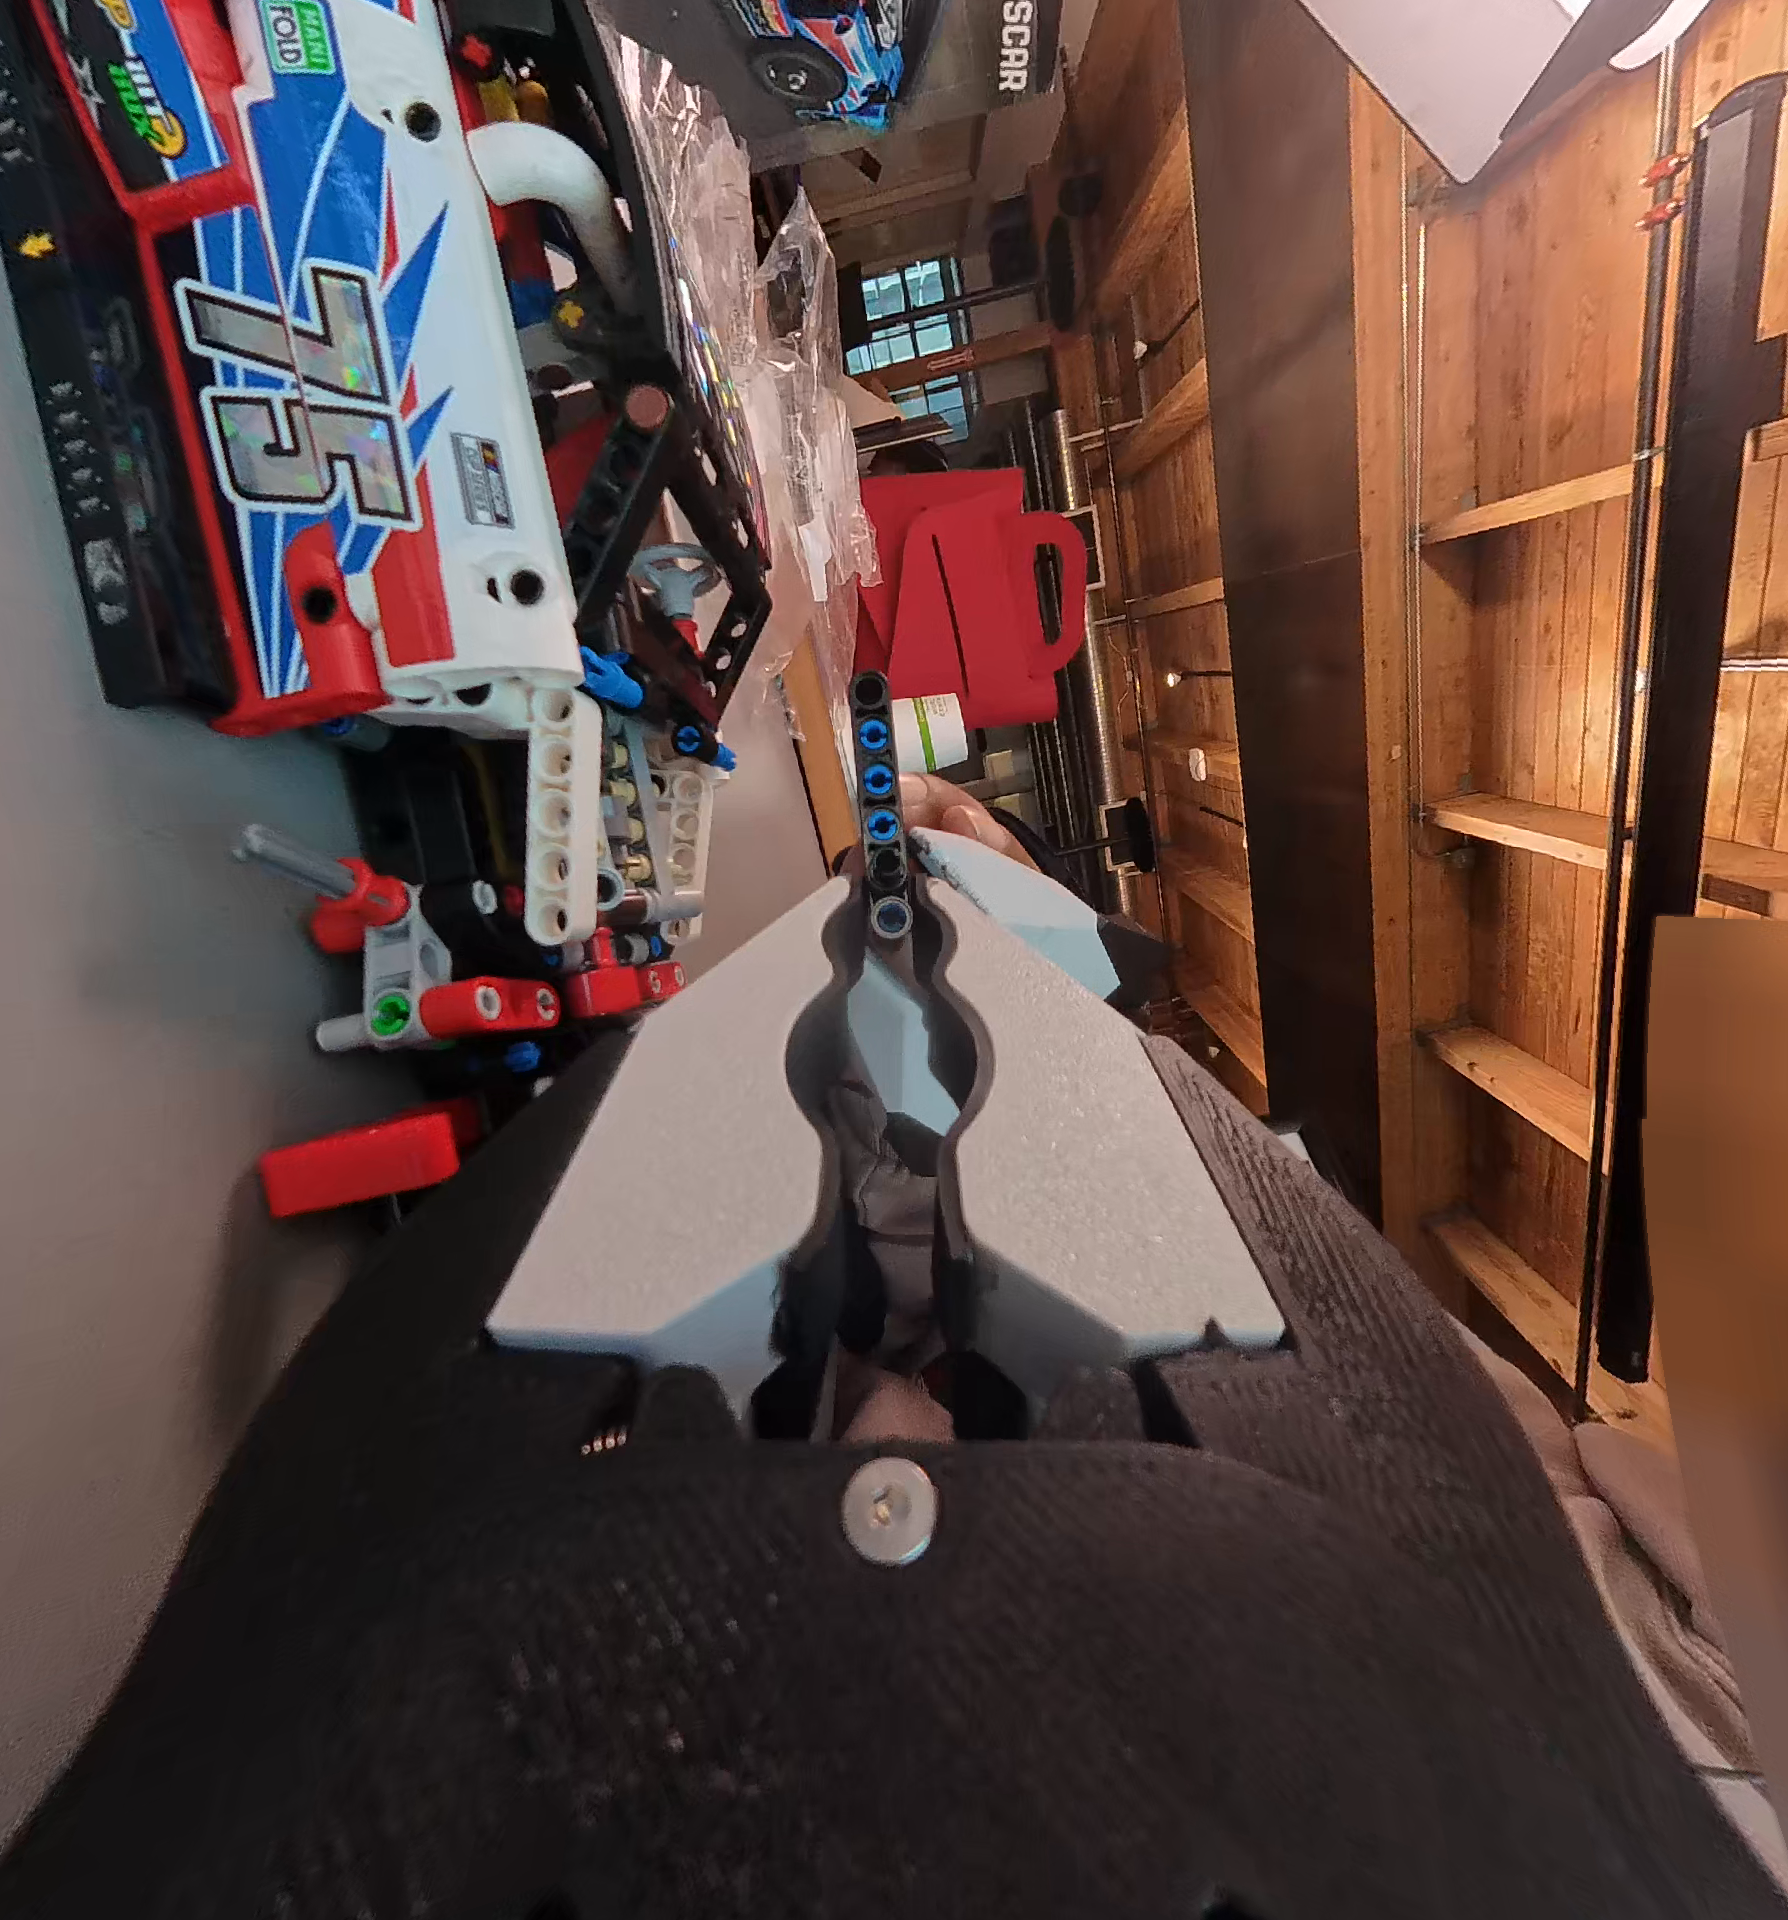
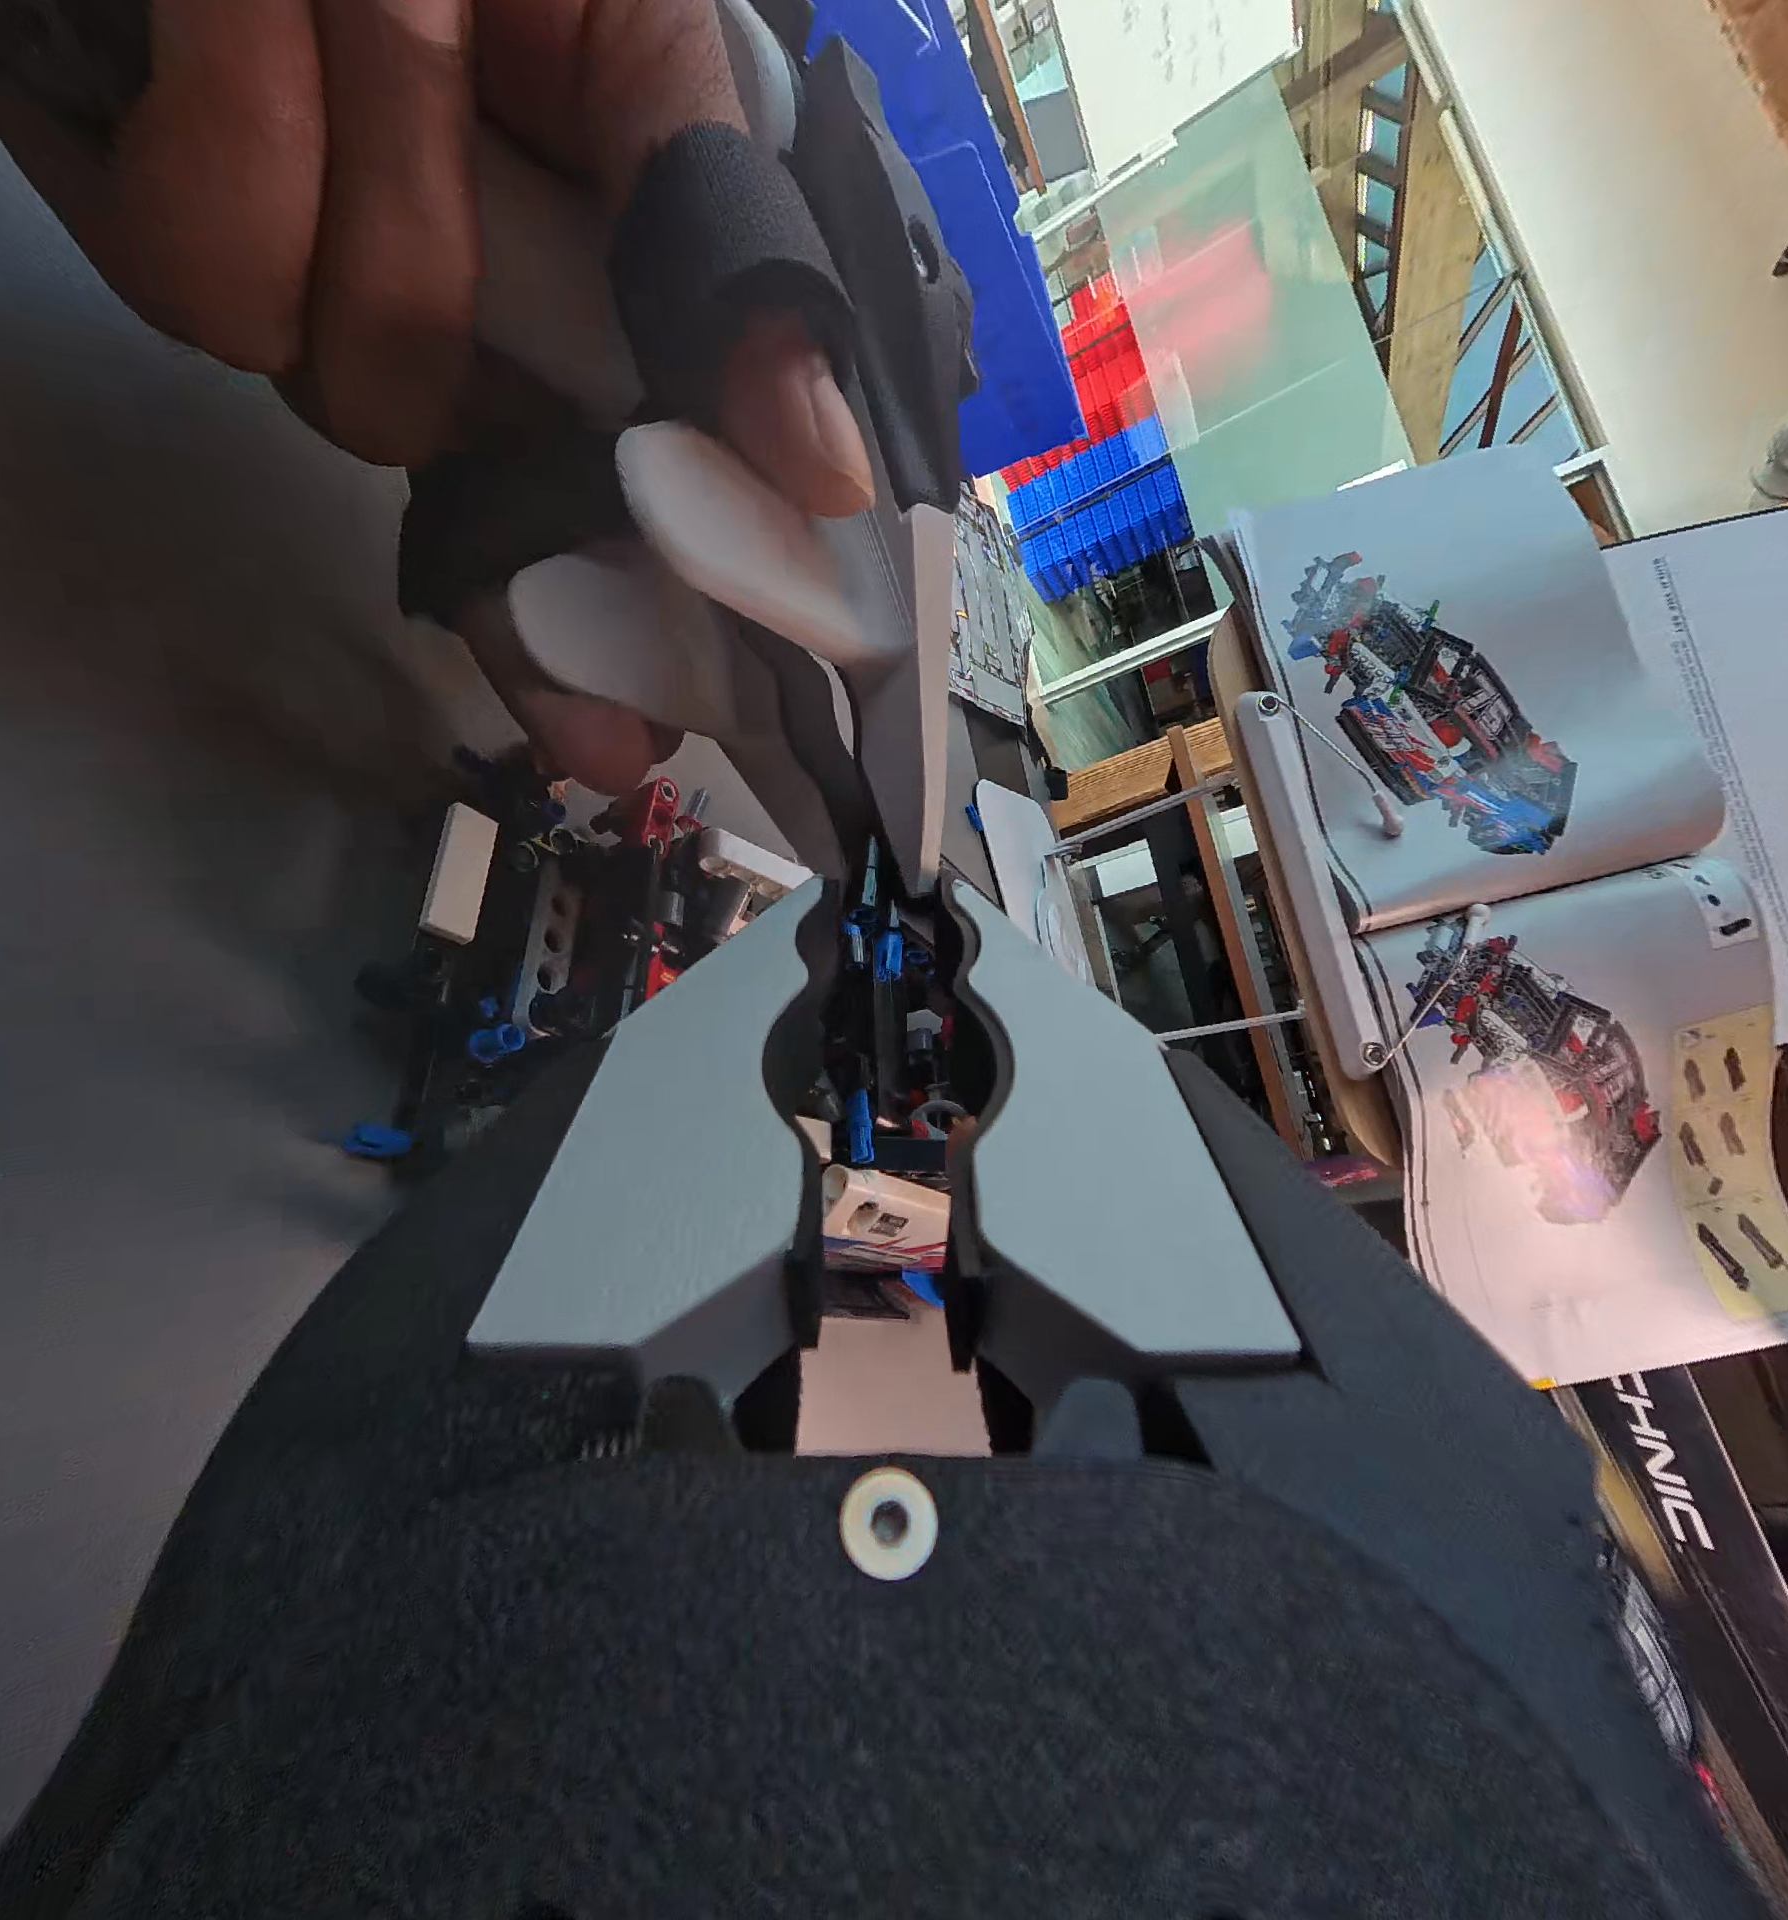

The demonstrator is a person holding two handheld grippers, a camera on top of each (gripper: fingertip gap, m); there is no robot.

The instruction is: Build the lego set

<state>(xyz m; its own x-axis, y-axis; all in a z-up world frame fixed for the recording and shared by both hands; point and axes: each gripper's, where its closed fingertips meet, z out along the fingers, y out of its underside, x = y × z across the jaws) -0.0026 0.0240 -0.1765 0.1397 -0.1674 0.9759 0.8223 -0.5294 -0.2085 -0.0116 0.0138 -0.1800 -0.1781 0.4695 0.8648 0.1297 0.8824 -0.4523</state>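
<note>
My left gripper (image 1: 885,906) is shut on the lower end of a black Technic beam (image 1: 882,790) with blue pins in its holes, and holds it upright in the air. In the right wrist view this gripper comes down from above in a person's hand (image 2: 370,208). My right gripper (image 2: 888,906) meets it tip to tip. Its jaws stand a narrow gap apart around the beam's end and blue pins (image 2: 874,940); whether they grip is unclear. One right finger (image 1: 1009,894) shows beside the beam. The half-built race car (image 1: 350,416) lies on the grey table (image 1: 90,1039), left of the beam.
A loose red piece (image 1: 360,1158) and red and grey connectors (image 1: 422,987) lie near the car's front end. An open instruction booklet (image 2: 1492,883) stands on a holder at the right. Plastic bags (image 1: 765,364) and a red cup-shaped sign (image 1: 973,582) sit beyond the car. My right gripper's tips are some 8 cm from the loose red piece (image 1: 360,1158).
</note>
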